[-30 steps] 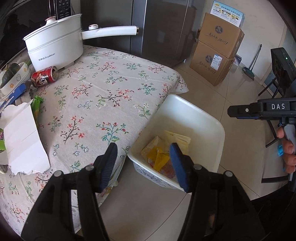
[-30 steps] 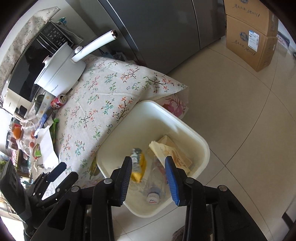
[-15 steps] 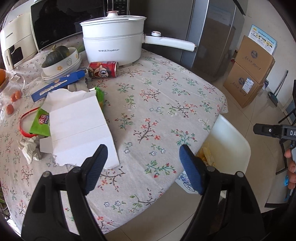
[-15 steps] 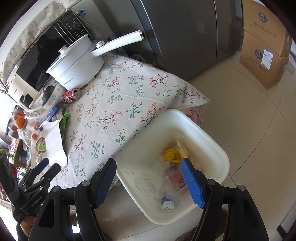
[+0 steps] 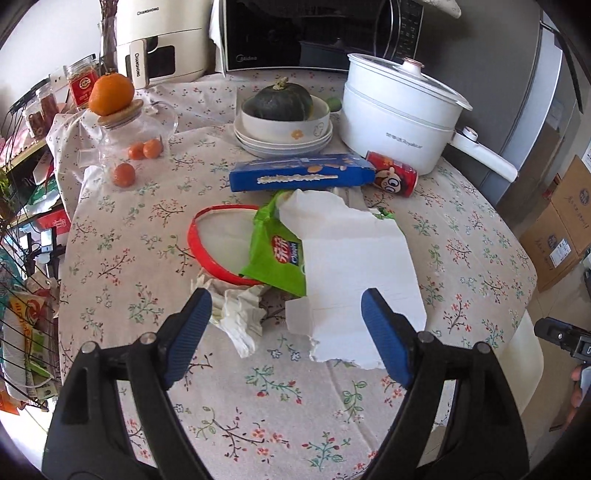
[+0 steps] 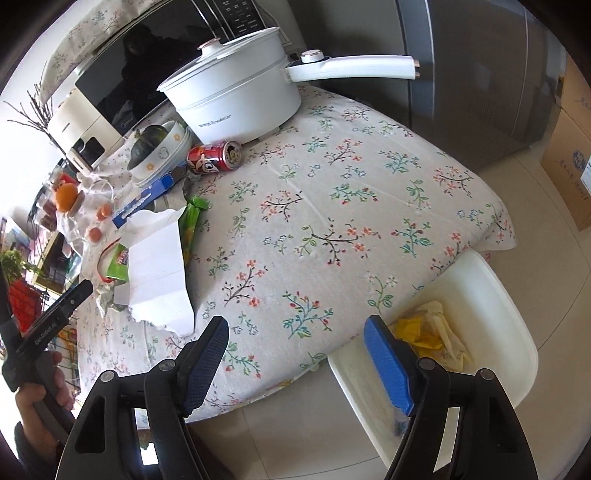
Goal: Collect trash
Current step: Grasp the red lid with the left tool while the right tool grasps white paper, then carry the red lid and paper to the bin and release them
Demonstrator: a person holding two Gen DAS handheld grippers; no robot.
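Note:
Trash lies on the floral tablecloth: a torn white cardboard piece (image 5: 354,266), a green wrapper (image 5: 275,254), a crumpled tissue (image 5: 236,314), a red ring lid (image 5: 214,243), a blue box (image 5: 299,173) and a red can (image 5: 393,179). My left gripper (image 5: 286,336) is open and empty, above the table's near edge, just short of the tissue and cardboard. My right gripper (image 6: 295,363) is open and empty, over the table edge beside the white bin (image 6: 509,321), which holds yellow wrappers (image 6: 424,332). The cardboard (image 6: 155,266) and can (image 6: 214,157) also show in the right wrist view.
A white electric pot (image 5: 399,114), stacked bowls holding a squash (image 5: 282,110), a glass jar topped with an orange (image 5: 125,122), a microwave (image 5: 306,33) and a white appliance (image 5: 162,40) stand at the back. Cardboard boxes (image 5: 557,221) sit on the floor at right.
My left gripper has swung from over the bin to the table, now facing the tissue and cardboard. My right gripper has opened wider and lifted away from the bin toward the table edge.

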